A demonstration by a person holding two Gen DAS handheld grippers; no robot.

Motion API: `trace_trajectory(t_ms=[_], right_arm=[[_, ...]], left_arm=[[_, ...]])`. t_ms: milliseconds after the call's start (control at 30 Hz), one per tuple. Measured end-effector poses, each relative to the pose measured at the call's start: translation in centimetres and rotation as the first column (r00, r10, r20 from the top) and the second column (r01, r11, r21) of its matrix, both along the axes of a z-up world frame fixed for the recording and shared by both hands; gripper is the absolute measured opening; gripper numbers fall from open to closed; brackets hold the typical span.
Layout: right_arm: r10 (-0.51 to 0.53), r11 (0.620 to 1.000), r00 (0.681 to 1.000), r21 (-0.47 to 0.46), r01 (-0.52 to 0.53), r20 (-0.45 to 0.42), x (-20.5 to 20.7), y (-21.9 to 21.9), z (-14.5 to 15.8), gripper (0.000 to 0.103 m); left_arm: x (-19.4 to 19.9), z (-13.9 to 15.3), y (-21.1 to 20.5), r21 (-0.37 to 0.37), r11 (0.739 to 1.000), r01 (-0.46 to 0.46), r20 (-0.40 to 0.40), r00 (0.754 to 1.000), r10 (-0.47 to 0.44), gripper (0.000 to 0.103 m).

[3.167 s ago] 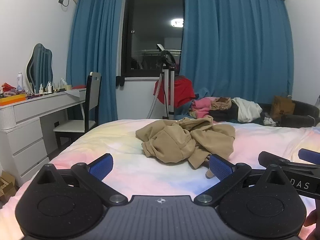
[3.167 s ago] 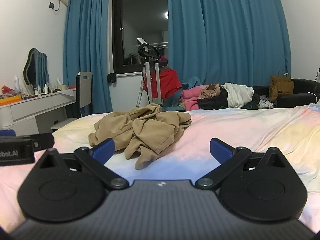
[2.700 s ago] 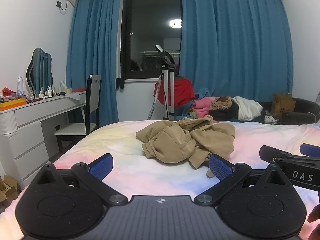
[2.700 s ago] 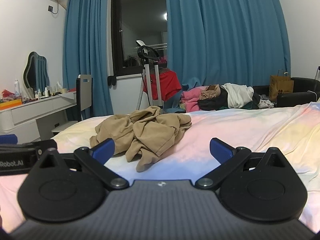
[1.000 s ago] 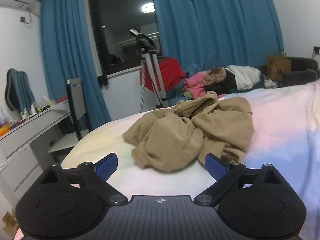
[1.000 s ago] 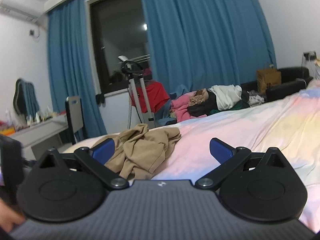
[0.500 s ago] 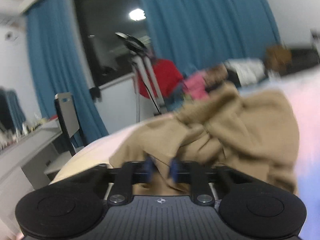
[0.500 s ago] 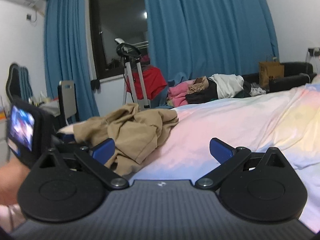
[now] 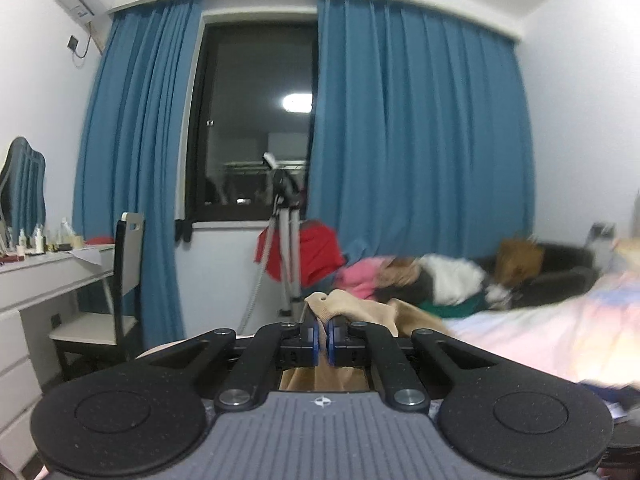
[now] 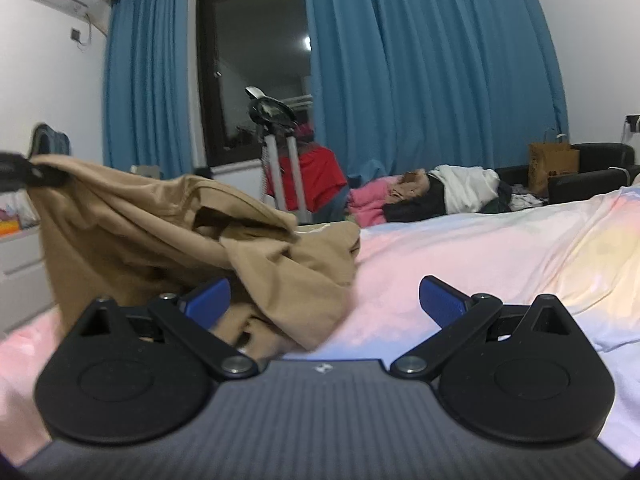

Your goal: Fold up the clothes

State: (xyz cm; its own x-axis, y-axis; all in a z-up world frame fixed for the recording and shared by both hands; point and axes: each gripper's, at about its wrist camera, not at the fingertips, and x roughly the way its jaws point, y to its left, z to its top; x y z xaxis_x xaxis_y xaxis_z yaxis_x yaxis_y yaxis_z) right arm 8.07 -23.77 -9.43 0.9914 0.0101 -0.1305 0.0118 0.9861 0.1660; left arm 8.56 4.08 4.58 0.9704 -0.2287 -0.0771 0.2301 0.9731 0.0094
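A crumpled tan garment (image 10: 168, 236) lies on the pastel bed sheet (image 10: 480, 256). My left gripper (image 9: 322, 334) is shut on an edge of the tan garment (image 9: 352, 308) and lifts that edge off the bed. In the right wrist view the lifted corner hangs from the left gripper's tip (image 10: 24, 172) at the far left. My right gripper (image 10: 324, 300) is open and empty, low over the bed, just right of the garment's lower folds.
A pile of other clothes (image 10: 436, 192) lies beyond the bed's far edge. A tripod stand (image 10: 280, 168) with a red cloth stands by the window. A white dresser (image 9: 36, 292) and a chair (image 9: 108, 300) are at the left. A black sofa (image 10: 584, 176) with a paper bag is at the right.
My left gripper moved to the garment, shut on its edge and lifted it. My right gripper moved closer to the garment and stayed open.
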Motion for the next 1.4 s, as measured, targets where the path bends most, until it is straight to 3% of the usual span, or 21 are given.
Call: trace_trajectory(t_ms=[100, 200, 233, 267, 367, 533, 633, 733, 833, 933, 1033, 1167, 1200, 1267, 1333, 1400], right_arm=[[0.017, 1.000, 1.000, -0.002, -0.017, 0.000, -1.2, 0.5, 0.9, 0.103], [0.029, 1.000, 0.999, -0.004, -0.029, -0.023, -2.4, 1.2, 1.9, 0.090], [0.032, 0.999, 0.999, -0.001, -0.032, -0.040, -2.8, 1.5, 1.9, 0.078], [0.037, 0.999, 0.997, 0.003, -0.037, -0.060, -3.0, 1.7, 1.9, 0.072], [0.100, 0.995, 0.988, 0.032, -0.097, -0.117, -3.4, 2.3, 1.4, 0.071], [0.224, 0.973, 0.943, 0.010, -0.228, -0.245, -2.2, 4.6, 0.2, 0.071], [0.289, 0.950, 0.897, -0.014, -0.311, -0.336, -1.0, 6.2, -1.2, 0.071], [0.289, 0.922, 0.863, -0.123, -0.368, -0.415, 0.3, 8.6, -2.7, 0.069], [0.260, 0.897, 0.868, -0.226, -0.379, -0.423, 1.2, 9.9, -3.3, 0.069], [0.239, 0.906, 0.898, -0.248, -0.343, -0.369, 2.2, 9.4, -2.7, 0.067], [0.239, 0.943, 0.923, -0.156, -0.295, -0.301, 3.7, 7.9, -1.4, 0.066], [0.249, 0.963, 0.928, -0.036, -0.269, -0.279, 6.6, 6.7, -0.7, 0.066], [0.247, 0.965, 0.926, -0.014, -0.262, -0.284, 7.5, 6.6, -0.8, 0.066], [0.257, 0.966, 0.917, 0.058, -0.251, -0.304, 9.2, 5.9, -1.0, 0.066], [0.274, 0.960, 0.913, 0.143, -0.241, -0.302, 10.3, 4.9, -1.0, 0.066], [0.280, 0.952, 0.912, 0.205, -0.225, -0.299, 10.3, 4.2, -1.4, 0.066]], left_arm=[[-4.2, 2.5, 2.6, -0.110, 0.994, 0.027, 0.036, 0.999, -0.024, 0.004], [-7.1, 3.2, 5.6, -0.218, 0.975, 0.038, 0.052, 0.998, -0.028, 0.004], [-7.6, 3.1, 6.4, -0.240, 0.970, 0.035, 0.052, 0.998, -0.023, 0.004], [-8.1, 3.1, 7.1, -0.261, 0.965, 0.030, 0.051, 0.999, -0.017, 0.004], [-8.4, 2.6, 8.8, -0.282, 0.959, -0.030, 0.015, 0.999, 0.035, 0.004], [-7.0, 1.5, 11.4, -0.287, 0.940, -0.182, -0.107, 0.982, 0.158, 0.004], [-5.7, -0.1, 12.8, -0.243, 0.928, -0.283, -0.196, 0.951, 0.239, 0.005], [-3.8, -1.3, 13.1, -0.171, 0.926, -0.336, -0.238, 0.926, 0.292, 0.005], [-1.4, -2.3, 13.0, -0.081, 0.929, -0.361, -0.250, 0.910, 0.331, 0.005], [0.8, -3.6, 11.9, 0.030, 0.933, -0.358, -0.263, 0.898, 0.353, 0.005], [5.2, -5.1, 10.9, 0.151, 0.929, -0.337, -0.314, 0.875, 0.368, 0.007], [5.7, -6.5, 10.0, 0.256, 0.918, -0.303, -0.356, 0.853, 0.381, 0.017], [5.1, -6.4, 9.7, 0.278, 0.915, -0.292, -0.351, 0.856, 0.380, 0.020], [3.6, -6.0, 9.2, 0.313, 0.908, -0.278, -0.330, 0.865, 0.378, 0.040], [2.2, -5.2, 9.0, 0.311, 0.912, -0.268, -0.292, 0.886, 0.360, 0.049], [0.4, -4.2, 8.2, 0.284, 0.929, -0.238, -0.243, 0.919, 0.310, 0.050]])
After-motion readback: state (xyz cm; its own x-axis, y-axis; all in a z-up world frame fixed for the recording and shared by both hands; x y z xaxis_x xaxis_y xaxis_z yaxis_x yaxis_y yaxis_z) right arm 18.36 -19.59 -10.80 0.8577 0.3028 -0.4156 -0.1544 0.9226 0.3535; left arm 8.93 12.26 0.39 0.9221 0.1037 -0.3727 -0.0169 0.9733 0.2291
